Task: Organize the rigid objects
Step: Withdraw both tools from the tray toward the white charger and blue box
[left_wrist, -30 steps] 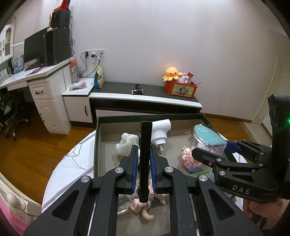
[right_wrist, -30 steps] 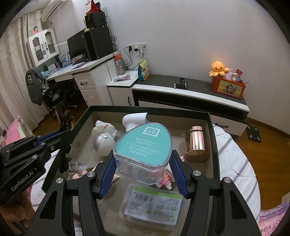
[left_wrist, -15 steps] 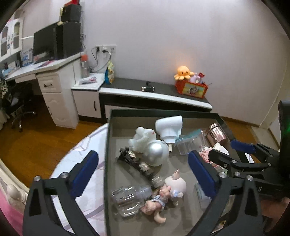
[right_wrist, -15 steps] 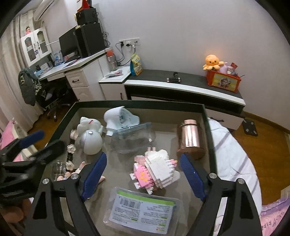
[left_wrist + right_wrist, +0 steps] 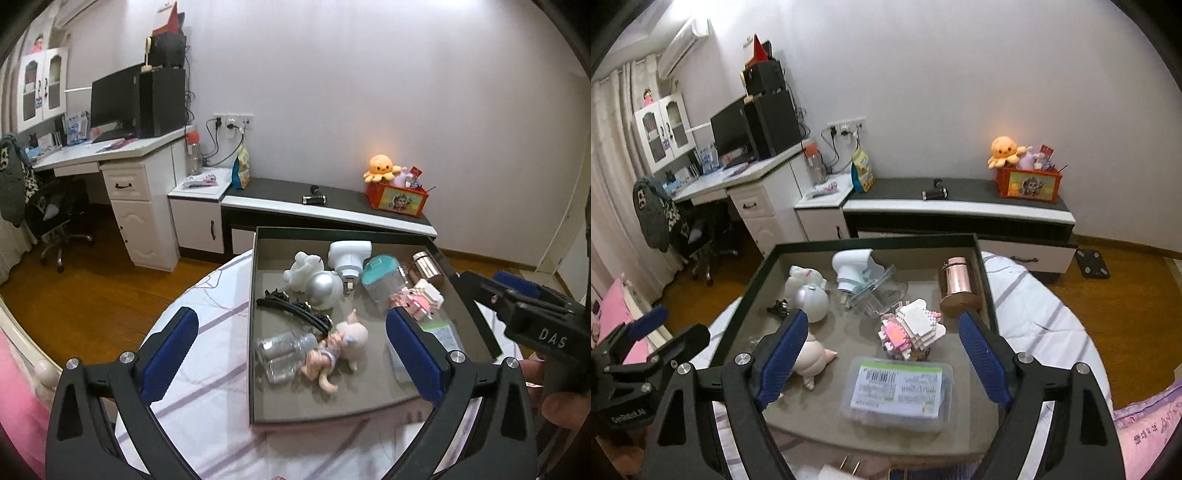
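Both claws are wide apart w/ nothing in them. The left claw (image 5: 291, 352) hangs over the near left part of the tray (image 5: 252, 332), above the baby doll (image 5: 338, 349) and the clear bottle (image 5: 282, 354). The right claw (image 5: 882, 360) hangs over the near right part, above the flat plastic box (image 5: 897, 391) and the pink block toy (image 5: 910, 332).

The toys all sit in the tray, which rests on the bed (image 5: 207, 354): clear box w/ teal lid (image 5: 382, 278) tipped on its side by the white plug thing (image 5: 349, 256), copper tin (image 5: 956, 286) upright at the back right, silver ball (image 5: 325, 290), black hair clip (image 5: 295, 312).

Looks like a between-picks step, nothing held. Next prob pick 1 thing: go down over it, line the pads on 2 sides, squeeze. The doll or block toy sit nearest
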Demonstrator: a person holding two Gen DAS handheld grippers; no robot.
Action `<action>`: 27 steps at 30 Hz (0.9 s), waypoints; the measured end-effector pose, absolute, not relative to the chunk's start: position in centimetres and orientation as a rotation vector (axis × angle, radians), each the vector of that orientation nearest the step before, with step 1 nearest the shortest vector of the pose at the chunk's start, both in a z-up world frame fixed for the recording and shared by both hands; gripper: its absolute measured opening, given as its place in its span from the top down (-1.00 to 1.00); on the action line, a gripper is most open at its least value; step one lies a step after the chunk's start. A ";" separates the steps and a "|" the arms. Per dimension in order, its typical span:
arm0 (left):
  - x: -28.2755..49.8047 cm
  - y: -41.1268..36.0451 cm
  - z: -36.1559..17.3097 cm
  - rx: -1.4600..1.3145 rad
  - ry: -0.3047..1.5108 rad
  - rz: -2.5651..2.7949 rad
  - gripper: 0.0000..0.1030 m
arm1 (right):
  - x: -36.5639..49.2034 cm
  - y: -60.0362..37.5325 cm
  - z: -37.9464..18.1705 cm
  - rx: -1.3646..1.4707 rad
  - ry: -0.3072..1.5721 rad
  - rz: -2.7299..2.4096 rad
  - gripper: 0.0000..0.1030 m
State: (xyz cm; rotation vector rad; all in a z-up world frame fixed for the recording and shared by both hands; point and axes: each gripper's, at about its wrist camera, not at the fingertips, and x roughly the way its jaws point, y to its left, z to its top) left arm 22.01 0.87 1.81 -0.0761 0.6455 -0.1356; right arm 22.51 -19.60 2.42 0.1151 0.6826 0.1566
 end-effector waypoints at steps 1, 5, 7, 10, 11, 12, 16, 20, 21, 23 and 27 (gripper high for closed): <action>21.4 0.9 2.1 -0.077 0.639 -0.134 -1.00 | 21.7 -19.8 2.9 0.117 0.667 0.152 -0.65; 19.1 1.2 2.9 -0.070 0.617 -0.120 -1.00 | 18.7 -20.2 4.4 0.118 0.612 0.128 -0.65; 17.7 1.3 3.2 -0.069 0.609 -0.116 -1.00 | 17.0 -20.4 5.1 0.119 0.590 0.114 -0.65; 15.8 1.3 3.6 -0.072 0.601 -0.114 -1.00 | 14.5 -21.0 6.0 0.121 0.550 0.093 -0.65; 15.3 1.4 3.7 -0.073 0.598 -0.115 -1.00 | 13.8 -21.1 6.2 0.119 0.540 0.087 -0.65; 14.6 1.3 3.9 -0.073 0.594 -0.115 -1.00 | 12.9 -21.3 6.4 0.117 0.532 0.079 -0.65; 12.1 1.1 4.2 -0.063 0.583 -0.113 -1.00 | 10.2 -21.8 6.5 0.118 0.523 0.066 -0.65; 9.9 0.8 4.3 -0.063 0.581 -0.114 -1.00 | 7.3 -22.3 6.2 0.127 0.515 0.051 -0.65; 9.5 0.7 4.2 -0.062 0.583 -0.114 -1.00 | 6.8 -22.4 6.1 0.129 0.515 0.046 -0.65; 8.5 0.5 4.3 -0.059 0.584 -0.111 -1.00 | 5.9 -22.5 5.8 0.131 0.518 0.044 -0.65; 6.8 0.2 4.2 -0.050 0.581 -0.113 -1.00 | 4.3 -22.6 5.3 0.122 0.523 0.029 -0.65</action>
